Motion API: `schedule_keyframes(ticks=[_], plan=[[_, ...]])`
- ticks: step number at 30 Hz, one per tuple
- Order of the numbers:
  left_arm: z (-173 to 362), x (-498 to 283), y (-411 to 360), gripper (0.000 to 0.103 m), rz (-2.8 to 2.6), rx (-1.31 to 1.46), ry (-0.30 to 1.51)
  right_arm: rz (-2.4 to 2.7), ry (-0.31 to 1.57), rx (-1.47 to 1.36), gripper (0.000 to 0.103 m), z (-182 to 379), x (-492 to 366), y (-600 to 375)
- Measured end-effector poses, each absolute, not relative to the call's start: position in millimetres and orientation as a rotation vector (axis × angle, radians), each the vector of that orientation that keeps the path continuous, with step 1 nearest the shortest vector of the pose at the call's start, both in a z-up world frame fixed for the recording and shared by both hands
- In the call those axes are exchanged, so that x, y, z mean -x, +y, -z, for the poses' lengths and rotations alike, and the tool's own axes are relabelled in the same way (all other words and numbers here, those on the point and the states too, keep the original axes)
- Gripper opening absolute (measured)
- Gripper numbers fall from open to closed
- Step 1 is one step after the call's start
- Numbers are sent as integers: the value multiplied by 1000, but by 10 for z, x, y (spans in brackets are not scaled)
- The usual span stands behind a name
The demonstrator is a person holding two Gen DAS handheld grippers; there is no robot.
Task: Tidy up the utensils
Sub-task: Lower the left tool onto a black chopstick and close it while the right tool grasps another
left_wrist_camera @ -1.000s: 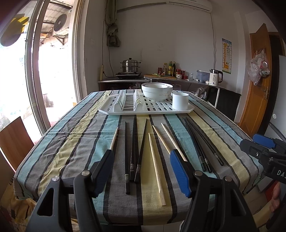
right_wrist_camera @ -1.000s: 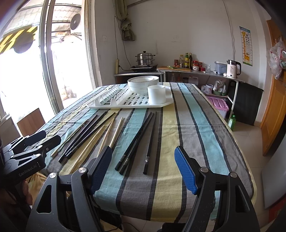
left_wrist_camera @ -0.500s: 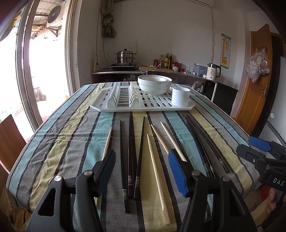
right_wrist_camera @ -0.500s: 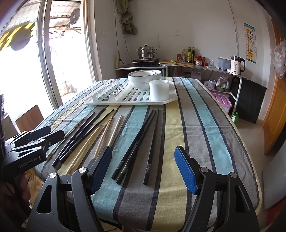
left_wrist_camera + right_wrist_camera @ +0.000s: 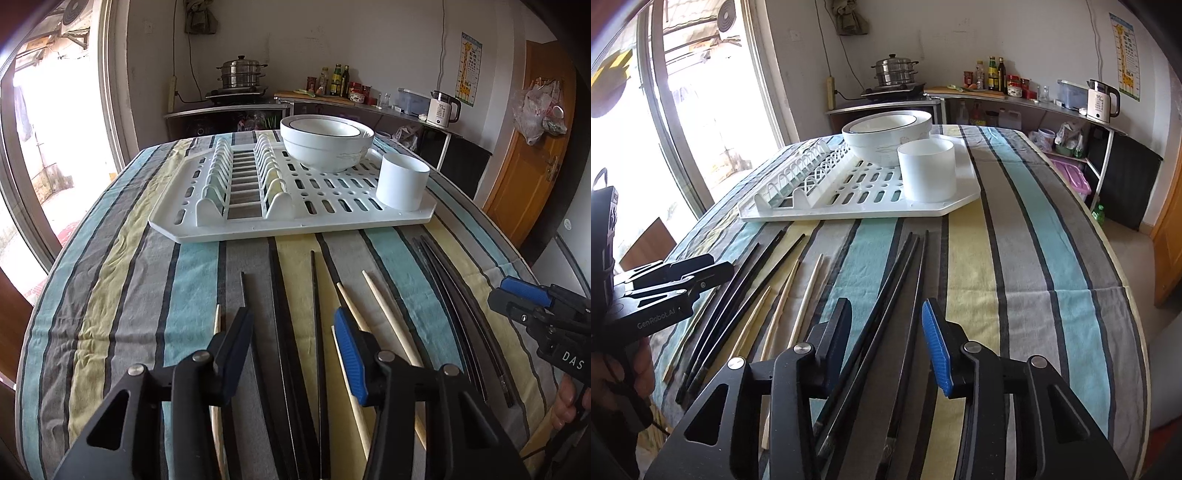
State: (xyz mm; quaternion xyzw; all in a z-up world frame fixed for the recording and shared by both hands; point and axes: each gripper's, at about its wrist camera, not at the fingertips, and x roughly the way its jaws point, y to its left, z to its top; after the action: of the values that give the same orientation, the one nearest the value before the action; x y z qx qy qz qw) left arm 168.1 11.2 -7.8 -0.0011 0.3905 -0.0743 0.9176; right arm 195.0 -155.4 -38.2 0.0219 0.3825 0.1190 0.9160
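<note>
Black lacquered chopsticks (image 5: 886, 295) and pale wooden chopsticks (image 5: 388, 325) lie loose on the striped tablecloth (image 5: 122, 295), just in front of the white slotted plastic drying rack (image 5: 332, 206). The rack holds stacked white ceramic bowls (image 5: 327, 146) and a smooth white cylindrical cup (image 5: 402, 181). Left gripper (image 5: 293, 332) and right gripper (image 5: 884, 325) gape wide, empty, above the chopsticks.

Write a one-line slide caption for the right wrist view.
Open right claw poised over black chopsticks before a white cup on a drying rack.
</note>
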Motion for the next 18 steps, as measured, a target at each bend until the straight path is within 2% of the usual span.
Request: schedule_keyframes(ticks=[2, 4, 9, 18], plan=[[102, -1801, 108, 47, 168, 4, 827, -252, 807, -53, 32, 395, -2093, -1554], [122, -1897, 108, 46, 166, 4, 849, -254, 820, -49, 23, 413, -2216, -1544], [179, -2134, 138, 42, 158, -5, 889, -269, 857, -41, 16, 489, -2443, -1488], [286, -2312, 122, 38, 172, -20, 931, -269, 916, -6, 16, 569, -2818, -1417]])
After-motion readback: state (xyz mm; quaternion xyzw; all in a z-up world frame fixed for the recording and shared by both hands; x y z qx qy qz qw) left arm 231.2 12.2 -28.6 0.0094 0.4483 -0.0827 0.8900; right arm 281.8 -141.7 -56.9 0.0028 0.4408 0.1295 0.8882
